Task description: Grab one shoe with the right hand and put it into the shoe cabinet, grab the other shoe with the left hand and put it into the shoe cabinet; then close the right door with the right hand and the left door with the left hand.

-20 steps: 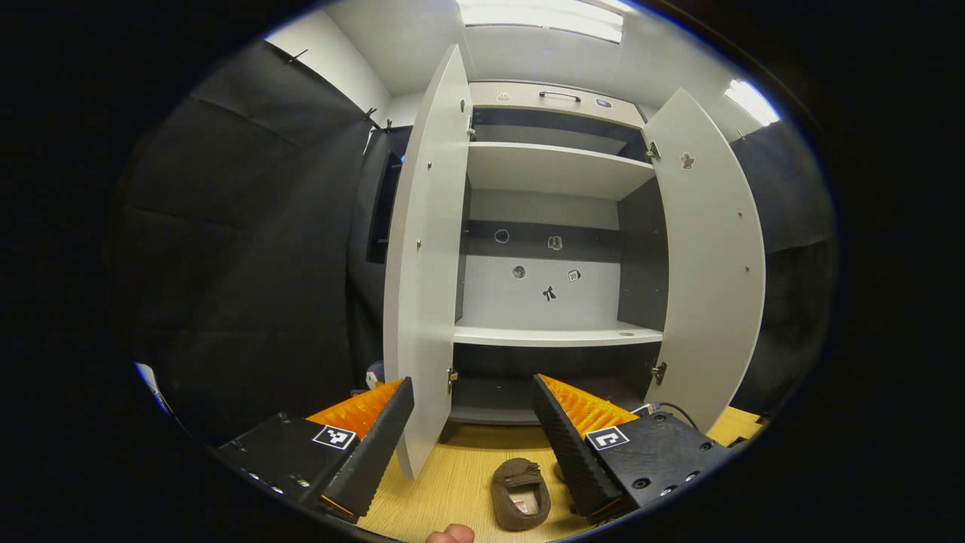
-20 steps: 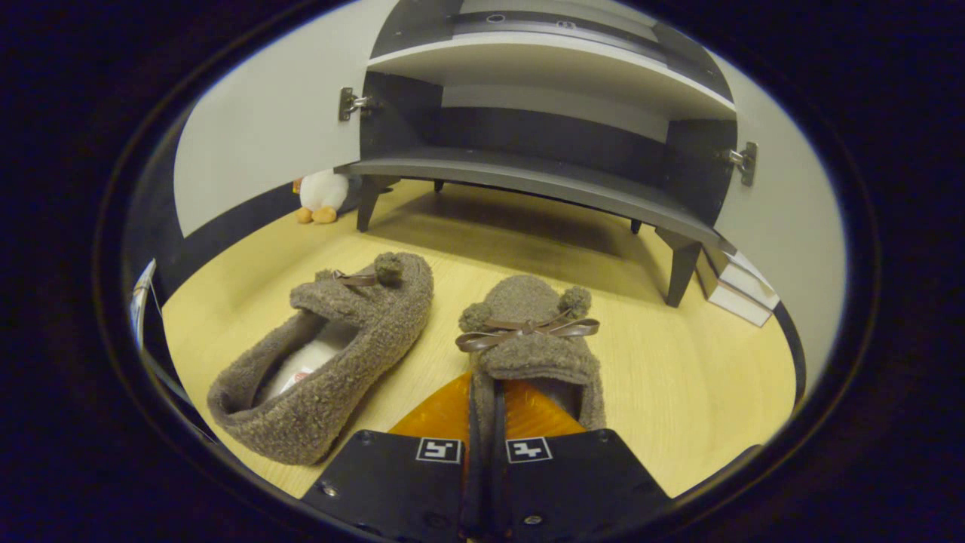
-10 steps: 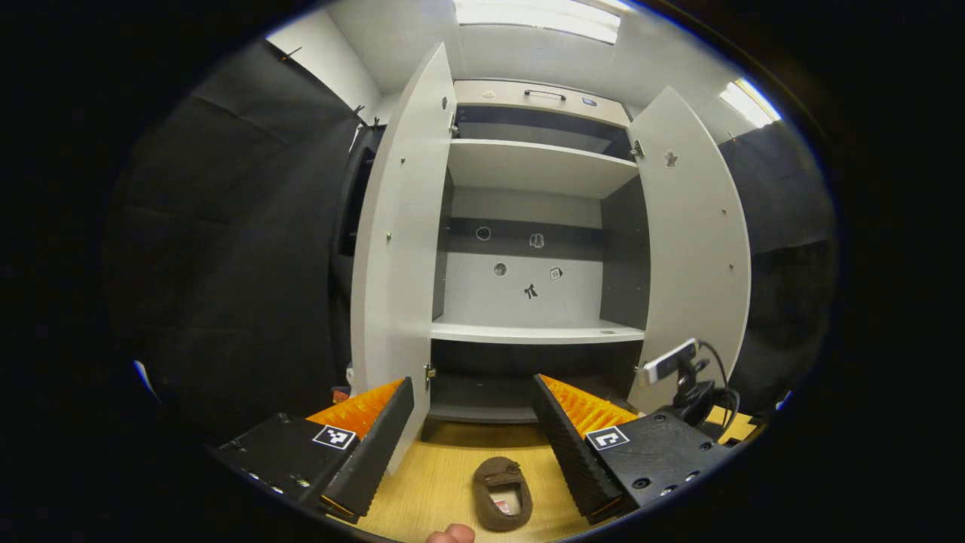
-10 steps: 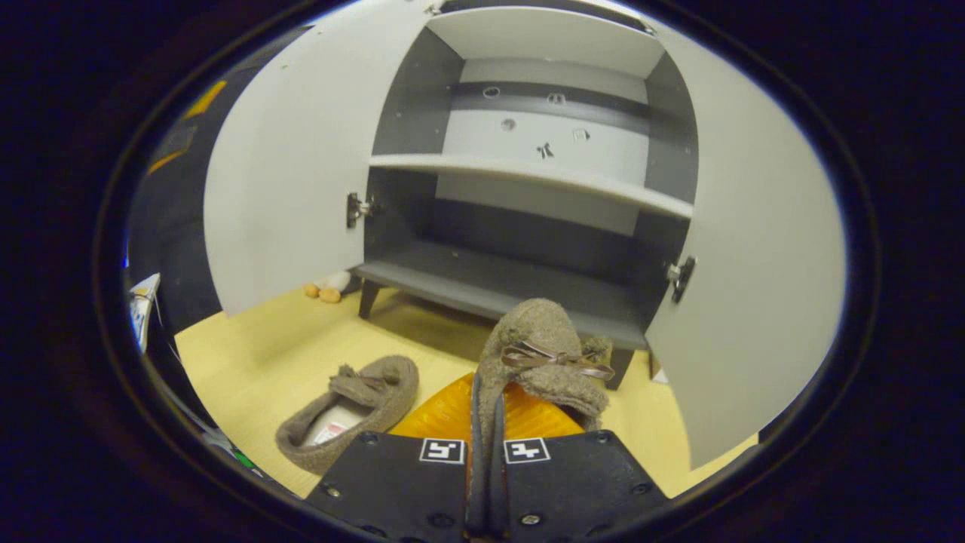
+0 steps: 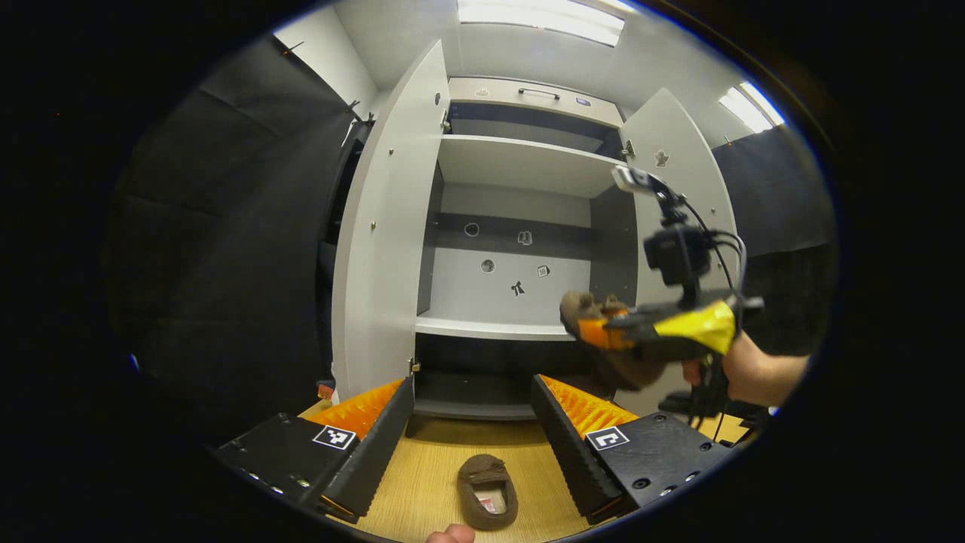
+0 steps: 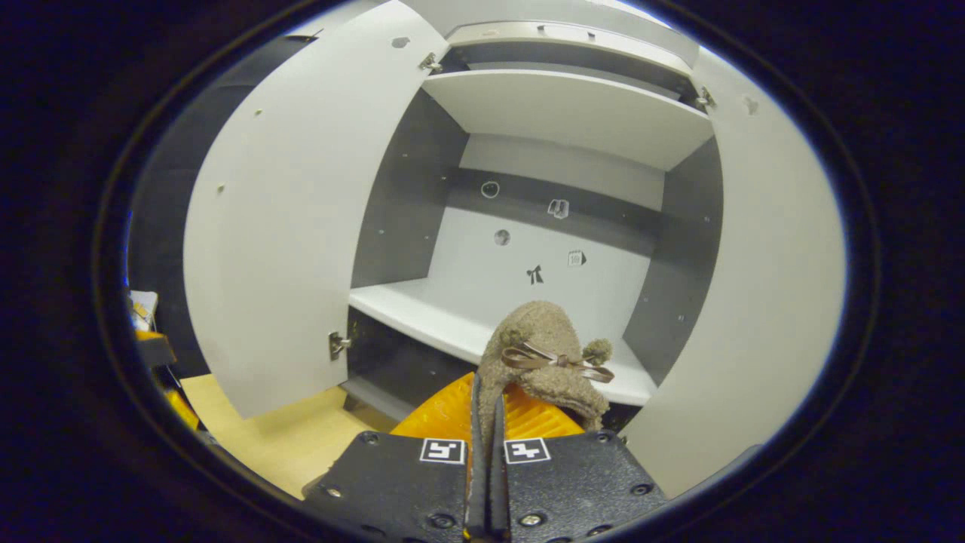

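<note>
Lifted off the wooden floor [image 5: 445, 467] since a second ago, the right gripper [image 6: 486, 422] now carries its brown fuzzy slipper [image 6: 543, 358] up at the level of the cabinet's middle shelf [image 6: 422, 313], where before both slippers lay side by side on the boards. Its fingers are pinched nearly together on the slipper's heel edge, toe and ribbon bow pointing into the shoe cabinet [image 6: 558, 113]. In the left gripper view that same gripper [image 5: 603, 332] has come in from the right, held by a hand [image 5: 735, 369], with the slipper [image 5: 584, 309] just in front of the shelf's right end [image 5: 490, 328], beside the right door [image 5: 686, 219].

Both doors stand wide open; the left door [image 5: 377, 226] is near the left gripper's left finger. The left gripper [image 5: 471, 430] hangs low with its fingers spread wide, holding nothing. The other slipper [image 5: 488, 490] lies on the floor between those fingers, well below them, in front of the cabinet's bottom edge, opening upward.
</note>
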`<state>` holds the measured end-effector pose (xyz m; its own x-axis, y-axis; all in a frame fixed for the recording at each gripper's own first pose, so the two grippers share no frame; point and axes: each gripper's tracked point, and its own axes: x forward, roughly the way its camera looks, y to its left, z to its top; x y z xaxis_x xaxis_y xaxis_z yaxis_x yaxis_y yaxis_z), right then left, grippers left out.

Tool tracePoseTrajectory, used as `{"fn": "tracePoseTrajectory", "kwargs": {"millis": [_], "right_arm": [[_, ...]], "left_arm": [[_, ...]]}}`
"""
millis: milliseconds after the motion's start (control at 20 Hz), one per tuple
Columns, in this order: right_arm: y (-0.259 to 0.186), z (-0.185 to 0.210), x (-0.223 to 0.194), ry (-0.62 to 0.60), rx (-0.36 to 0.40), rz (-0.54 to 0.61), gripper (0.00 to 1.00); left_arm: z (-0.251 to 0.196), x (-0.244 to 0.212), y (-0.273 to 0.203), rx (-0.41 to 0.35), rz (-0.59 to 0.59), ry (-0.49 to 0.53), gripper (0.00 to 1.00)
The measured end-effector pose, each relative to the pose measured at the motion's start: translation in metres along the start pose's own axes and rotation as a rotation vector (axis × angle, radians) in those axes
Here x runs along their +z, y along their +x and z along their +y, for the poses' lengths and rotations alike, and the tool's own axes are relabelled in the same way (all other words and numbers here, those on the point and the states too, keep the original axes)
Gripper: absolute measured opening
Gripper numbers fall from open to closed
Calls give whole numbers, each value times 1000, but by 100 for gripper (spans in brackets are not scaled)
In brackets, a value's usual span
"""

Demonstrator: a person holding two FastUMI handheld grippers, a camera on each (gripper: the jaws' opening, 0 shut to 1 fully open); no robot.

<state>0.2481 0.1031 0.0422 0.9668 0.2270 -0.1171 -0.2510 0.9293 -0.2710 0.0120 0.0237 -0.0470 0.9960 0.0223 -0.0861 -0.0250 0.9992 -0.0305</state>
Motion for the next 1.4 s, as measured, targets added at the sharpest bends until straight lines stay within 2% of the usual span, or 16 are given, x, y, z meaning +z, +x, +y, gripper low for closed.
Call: {"fn": "tracePoseTrajectory", "kwargs": {"millis": [250,350,500,700,850,900,950,1000,1050,1100,1150,1200,1250,1300,1400], "right_arm": [[88,-37,31,-61,-68,104,6],[116,-46,28,-98,-95,162,6],[150,-50,11,-87,-92,267,6],[174,-51,-7,-69,-103,342,7],[176,-47,-4,-81,-102,347,13],[174,-45,-6,-82,-99,352,18],[170,-43,-5,-84,-94,358,31],[167,-39,-3,-77,-83,358,48],[162,-36,0,-59,-74,351,57],[155,-36,3,-48,-71,345,52],[146,-36,9,-41,-70,336,63],[138,-36,14,-33,-67,318,62],[129,-39,26,-31,-76,284,70],[116,-43,37,-33,-85,247,63],[86,-41,62,-26,-76,167,63]], "left_arm": [[12,-6,-2,23,7,41,95],[17,-5,-2,35,7,40,95],[24,-2,-2,57,1,20,95],[38,-2,-1,90,3,14,95],[44,-4,1,100,10,1,95],[44,-4,2,98,11,-6,95],[43,-4,3,97,11,-10,95],[43,-3,4,96,9,-11,95],[42,-4,5,95,8,-11,95],[41,-4,5,89,7,-10,95],[39,-3,7,84,5,-9,95],[37,-3,8,78,4,-7,95],[34,-2,8,71,1,-6,95],[32,-3,9,64,-1,-6,95],[27,-3,10,53,-5,-7,95]]}}
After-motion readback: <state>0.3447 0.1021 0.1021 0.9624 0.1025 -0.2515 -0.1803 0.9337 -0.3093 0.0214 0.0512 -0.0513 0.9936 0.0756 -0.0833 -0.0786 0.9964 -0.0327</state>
